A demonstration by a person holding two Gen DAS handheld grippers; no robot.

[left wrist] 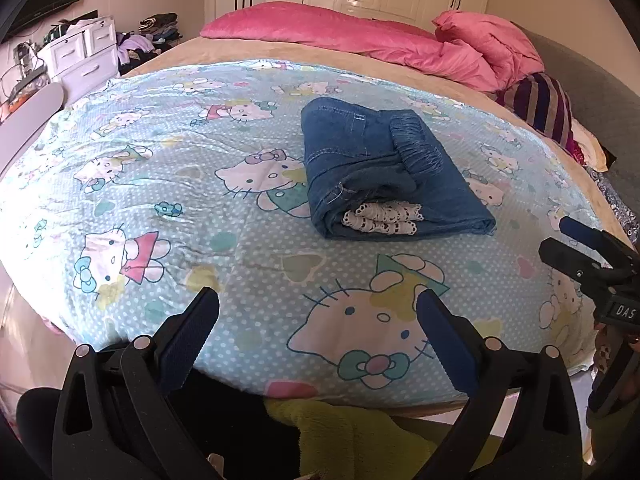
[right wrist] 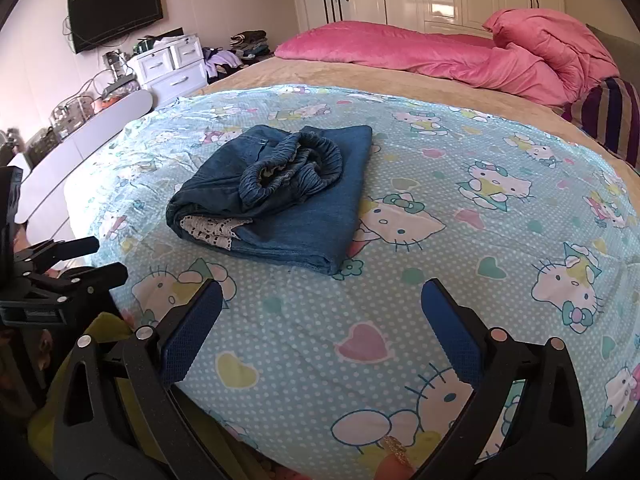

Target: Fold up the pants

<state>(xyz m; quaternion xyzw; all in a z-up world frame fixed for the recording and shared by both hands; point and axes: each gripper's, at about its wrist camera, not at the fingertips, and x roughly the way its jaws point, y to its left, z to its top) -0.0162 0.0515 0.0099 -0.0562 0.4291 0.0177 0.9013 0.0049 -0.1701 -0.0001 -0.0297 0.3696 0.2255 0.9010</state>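
Note:
Blue denim pants [left wrist: 384, 176] lie folded into a compact bundle on the Hello Kitty sheet [left wrist: 160, 184], with white lace trim showing at the near end and the elastic waistband bunched on top. They also show in the right wrist view [right wrist: 288, 196]. My left gripper [left wrist: 318, 300] is open and empty, held above the sheet well short of the pants. My right gripper [right wrist: 322, 290] is open and empty, also short of the pants. Each gripper shows at the edge of the other's view, the right one [left wrist: 576, 246] and the left one [right wrist: 96, 258].
A pink duvet [right wrist: 460, 52] and a striped pillow [right wrist: 612, 116] lie at the bed's far side. A white drawer unit [right wrist: 172, 64] and a wall TV [right wrist: 116, 10] stand left. A yellow-green fabric [left wrist: 360, 428] lies below the bed's near edge.

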